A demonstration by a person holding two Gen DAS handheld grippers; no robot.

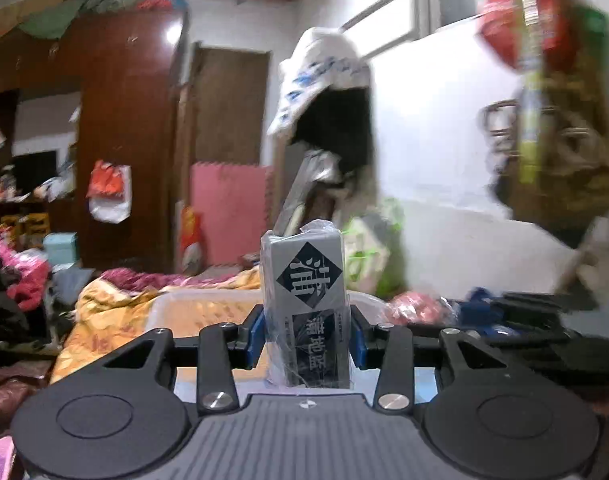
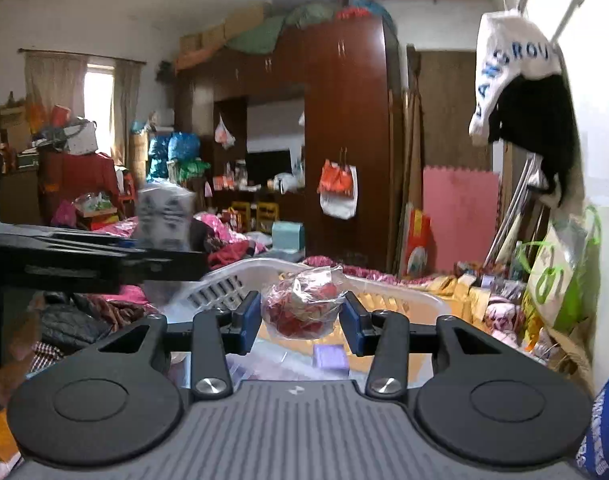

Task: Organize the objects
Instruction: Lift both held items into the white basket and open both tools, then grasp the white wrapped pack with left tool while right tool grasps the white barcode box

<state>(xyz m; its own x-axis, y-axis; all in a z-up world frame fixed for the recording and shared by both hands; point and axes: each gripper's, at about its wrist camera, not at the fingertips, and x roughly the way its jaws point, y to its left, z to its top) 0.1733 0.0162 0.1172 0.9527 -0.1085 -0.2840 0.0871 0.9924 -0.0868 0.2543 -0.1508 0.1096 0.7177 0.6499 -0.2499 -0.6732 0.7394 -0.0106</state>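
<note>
Gripping a grey plastic-wrapped carton [image 1: 306,304] in my left claw [image 1: 307,340] and a clear bag of red pieces [image 2: 304,304] in my right claw [image 2: 302,322], above the white slatted basket [image 2: 224,284]; neither is placed yet.

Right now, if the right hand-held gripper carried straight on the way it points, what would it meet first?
Probably the far rim of the white basket, just beyond the clear bag of red bits that the right hand-held gripper holds; depth is hard to judge.
</note>
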